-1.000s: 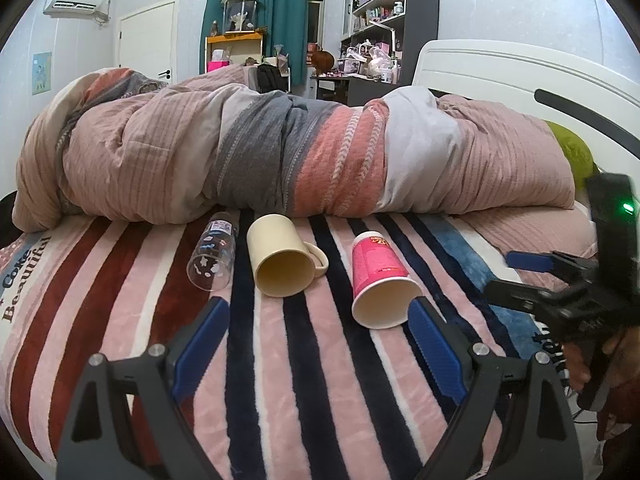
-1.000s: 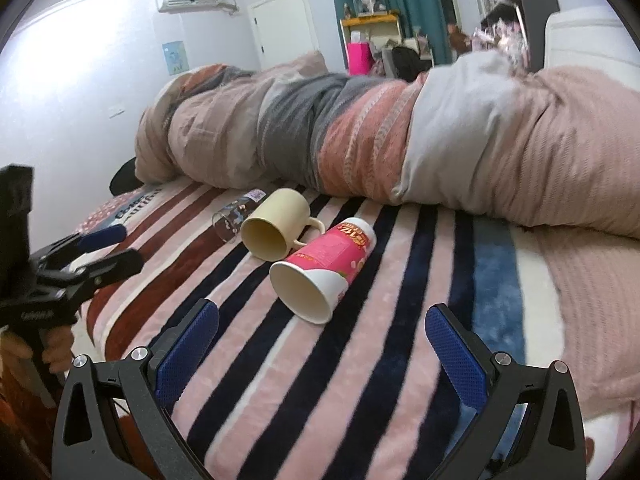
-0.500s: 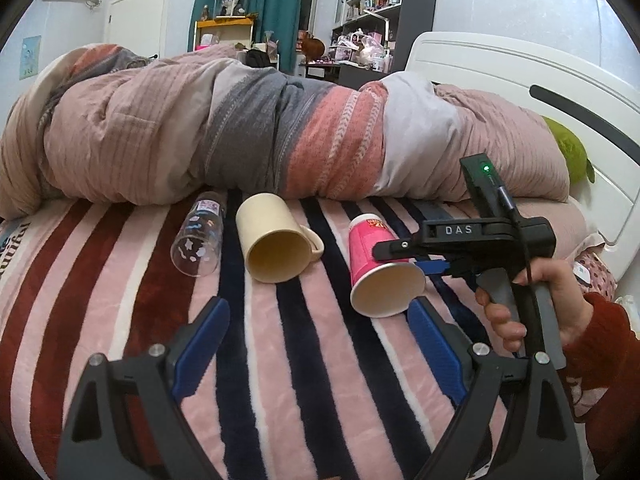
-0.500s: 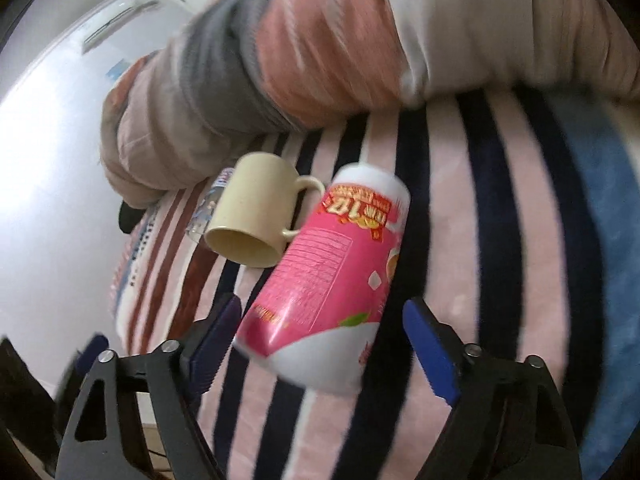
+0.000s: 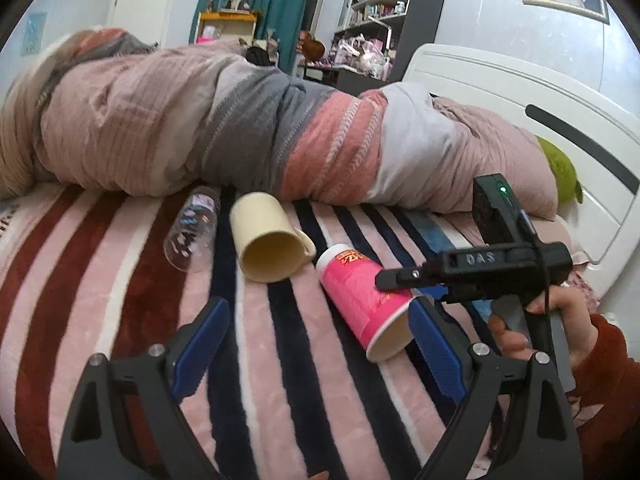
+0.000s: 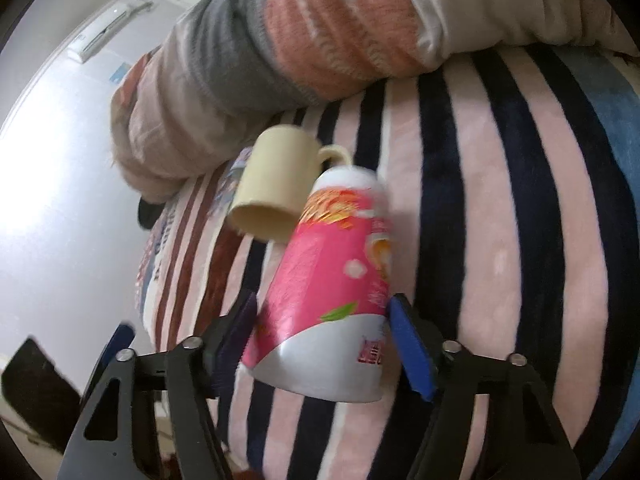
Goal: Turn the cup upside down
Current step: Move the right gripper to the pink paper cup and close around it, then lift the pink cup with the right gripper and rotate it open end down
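Clear plastic, a small bottle [image 5: 192,232] lies on the striped bed [image 5: 120,300] ahead of the left gripper [image 5: 320,356], whose jaws stand wide apart on nothing. Right of it a cream mug [image 5: 268,244] lies on its side. Rightmost, the pink paper cup [image 6: 332,288] lies between the right gripper [image 6: 324,344] jaws, which flank its wide end; whether they touch it I cannot tell.

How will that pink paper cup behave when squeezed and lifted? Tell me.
The pink paper cup looks thin-walled, so it probably dents under a hard squeeze. Empty, it is likely light. Lying on its side on the striped blanket, it may roll if the right hand-held gripper nudges it.
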`<action>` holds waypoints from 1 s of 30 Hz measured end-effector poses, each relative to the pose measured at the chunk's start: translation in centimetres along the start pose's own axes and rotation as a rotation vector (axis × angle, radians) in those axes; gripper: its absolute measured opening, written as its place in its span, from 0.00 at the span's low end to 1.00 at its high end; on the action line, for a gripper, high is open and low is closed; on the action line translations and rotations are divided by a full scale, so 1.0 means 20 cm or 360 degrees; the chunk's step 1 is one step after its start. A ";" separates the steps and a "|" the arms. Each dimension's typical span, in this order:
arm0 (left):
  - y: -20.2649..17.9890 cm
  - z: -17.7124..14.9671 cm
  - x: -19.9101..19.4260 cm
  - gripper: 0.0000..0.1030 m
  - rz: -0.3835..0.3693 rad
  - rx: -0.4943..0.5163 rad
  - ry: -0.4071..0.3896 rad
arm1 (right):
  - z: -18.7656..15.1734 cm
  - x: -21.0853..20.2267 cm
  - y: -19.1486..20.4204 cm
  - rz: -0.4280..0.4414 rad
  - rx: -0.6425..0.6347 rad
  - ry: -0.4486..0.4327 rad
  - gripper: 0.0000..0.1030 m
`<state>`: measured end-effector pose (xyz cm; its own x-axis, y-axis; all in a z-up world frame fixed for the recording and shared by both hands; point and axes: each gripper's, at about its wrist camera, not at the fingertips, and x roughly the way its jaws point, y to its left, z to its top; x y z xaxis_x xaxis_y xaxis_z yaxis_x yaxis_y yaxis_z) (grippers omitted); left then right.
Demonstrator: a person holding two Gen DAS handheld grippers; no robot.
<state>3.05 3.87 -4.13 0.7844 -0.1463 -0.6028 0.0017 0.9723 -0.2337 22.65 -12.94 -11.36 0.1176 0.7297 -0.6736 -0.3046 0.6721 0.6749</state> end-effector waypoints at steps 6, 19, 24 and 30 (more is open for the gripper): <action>0.02 -0.04 0.01 0.87 -0.0053 -0.0053 0.0055 | -0.18 -0.01 0.05 -0.0021 -0.0051 0.0165 0.59; 0.16 -0.04 0.22 0.87 -0.0365 -0.0310 0.0268 | -0.19 0.18 0.06 0.0013 -0.0068 0.0297 0.68; 0.18 -0.08 0.36 0.87 -0.0551 -0.0443 0.0436 | -0.26 0.14 0.17 -0.0049 -0.0265 0.0200 0.64; 0.14 -0.12 0.44 0.87 -0.0710 -0.0545 0.0497 | -0.38 0.05 0.35 -0.0051 -0.0549 0.0115 0.64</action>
<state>8.47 4.80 -11.87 0.5361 -0.6199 -0.5729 0.0473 0.6997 -0.7128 13.39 -8.38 -9.65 0.0688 0.6899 -0.7206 -0.6046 0.6034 0.5199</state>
